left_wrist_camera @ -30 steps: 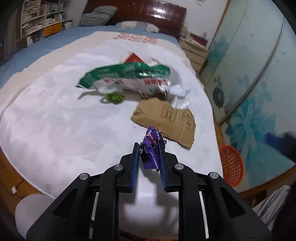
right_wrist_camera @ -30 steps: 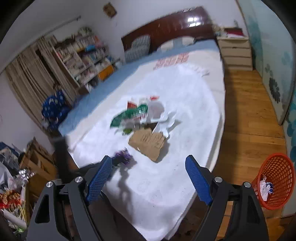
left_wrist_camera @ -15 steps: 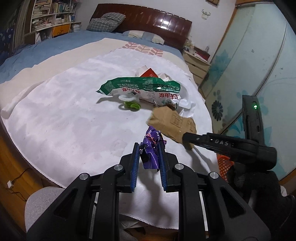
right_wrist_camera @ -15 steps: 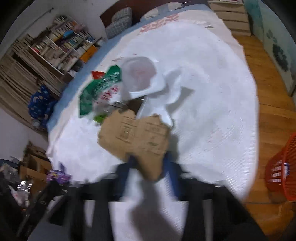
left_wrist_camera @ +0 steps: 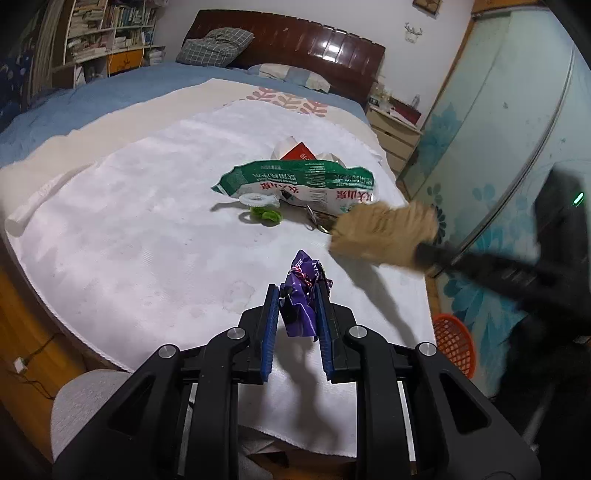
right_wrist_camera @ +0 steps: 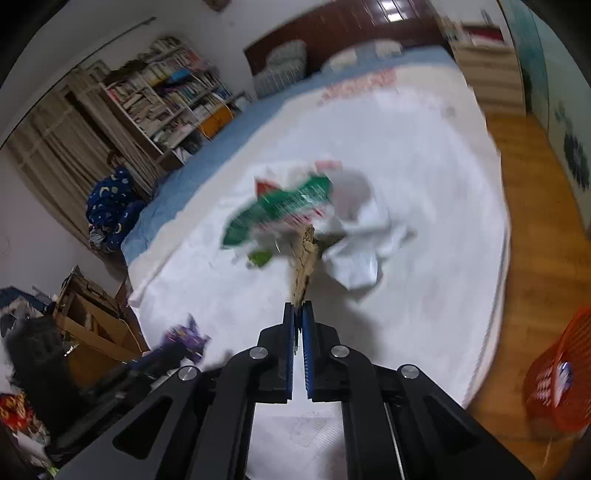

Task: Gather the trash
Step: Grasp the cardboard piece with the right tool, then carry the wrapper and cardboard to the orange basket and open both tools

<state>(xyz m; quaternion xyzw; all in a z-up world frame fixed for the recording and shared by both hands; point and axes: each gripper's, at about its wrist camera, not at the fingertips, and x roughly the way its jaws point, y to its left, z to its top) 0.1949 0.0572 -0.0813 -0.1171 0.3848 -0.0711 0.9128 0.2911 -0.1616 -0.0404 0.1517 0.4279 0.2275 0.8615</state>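
Cardboard scrap (right_wrist_camera: 304, 258) clamped edge-on between right jaws.

purple wrapper (left_wrist_camera: 301, 302) between blue pads (left_wrist_camera: 270, 325) | brown cardboard (left_wrist_camera: 384, 236) | green-and-white bag (left_wrist_camera: 299, 182), red lettering | lime-green scrap (left_wrist_camera: 266, 215) | white cloth (left_wrist_camera: 147, 240) | orange-red mesh basket (right_wrist_camera: 557, 380) | checked grey pillow (left_wrist_camera: 214, 46)

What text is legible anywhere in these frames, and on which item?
Green and white bag: red Chinese characters and small white print, too blurred to quote.
Purple wrapper in the left gripper: lettering creased, unreadable.
Cardboard piece: motion-blurred, nothing readable.
Book spines on the shelf: too small.
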